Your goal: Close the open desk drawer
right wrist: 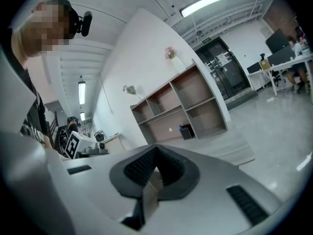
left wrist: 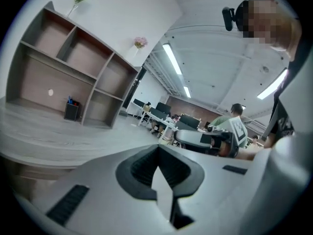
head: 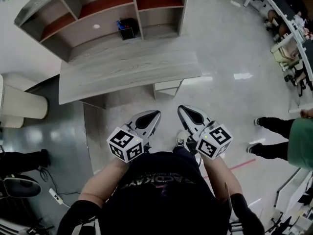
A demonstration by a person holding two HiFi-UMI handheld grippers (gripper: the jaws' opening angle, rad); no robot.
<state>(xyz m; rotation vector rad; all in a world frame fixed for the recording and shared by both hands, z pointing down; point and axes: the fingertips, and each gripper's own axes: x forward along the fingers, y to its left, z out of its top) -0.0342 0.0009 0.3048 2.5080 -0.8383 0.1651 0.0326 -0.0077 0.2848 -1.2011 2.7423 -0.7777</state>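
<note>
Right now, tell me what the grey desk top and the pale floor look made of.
Grey rectangular desk top: probably wood-grain laminate, matt; streaky grain lines run along it. Pale glossy floor: likely polished concrete or epoxy; it mirrors ceiling lights.

Your shirt [head: 161,190]: black, faint lettering.
Your sleeves [head: 73,217]: black, lower corners.
Your left gripper [head: 156,113], right gripper [head: 181,108]: grey, black-and-white marker cubes.
</note>
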